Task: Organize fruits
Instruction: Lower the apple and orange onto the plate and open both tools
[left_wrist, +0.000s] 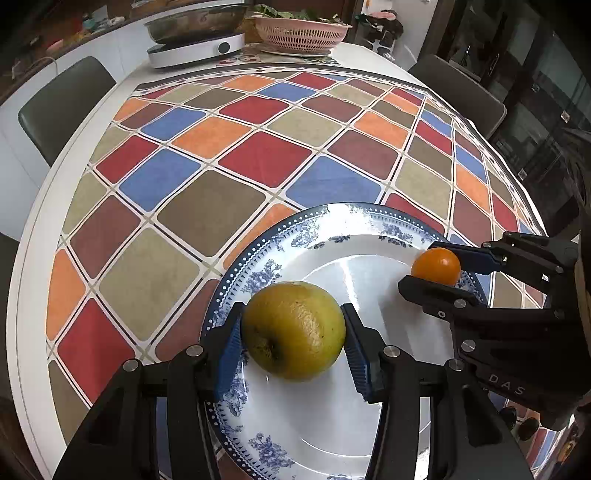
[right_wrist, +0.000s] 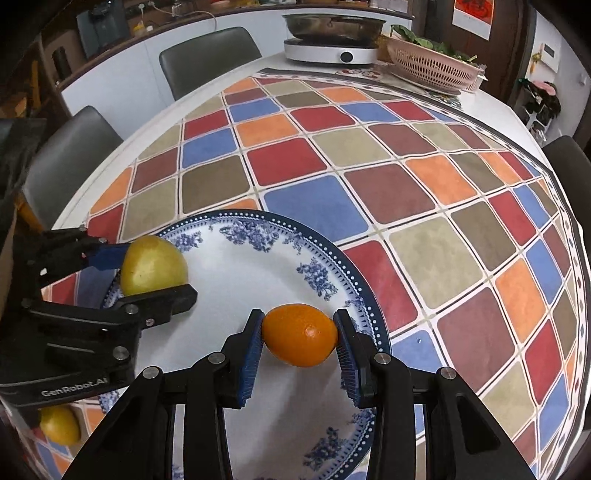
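Plate (left_wrist: 258, 254), blue-and-white floral, sitting at the lower centre of both views on the checked cloth (left_wrist: 240, 155) covering the desk (left_wrist: 37, 229); it is serving, by all appearances, as the collection point for the fruit. Left gripper (left_wrist: 293, 332) is pinching a yellow-green apple (left_wrist: 293, 330) between its blue pads (left_wrist: 229, 350), one pad pressing each flank, stem end facing the camera; the apple is being held over the plate's near-left part, and whether it is touching the surface cannot be told. Right gripper (right_wrist: 299, 336) is pinching a small orange (right_wrist: 300, 334) across its width, holding it above the plate's right side; in the left view the same orange is showing at the right edge of the frame, over the rim. Both fruits are being carried well apart from each other, probably so that each gets its own spot and the two grippers are not fouling one another. A second yellow fruit (right_wrist: 61, 424) is lying at the lower left of the right view, off the plate, seemingly awaiting collection. Background, upper part of both frames: cooker (left_wrist: 195, 50) bearing a steel pan (left_wrist: 195, 22), pink basket (left_wrist: 301, 31) of greens, grey chairs (left_wrist: 62, 107); none is taking part in the work. Judged stage: fruit being set down on the plate, release not yet made.
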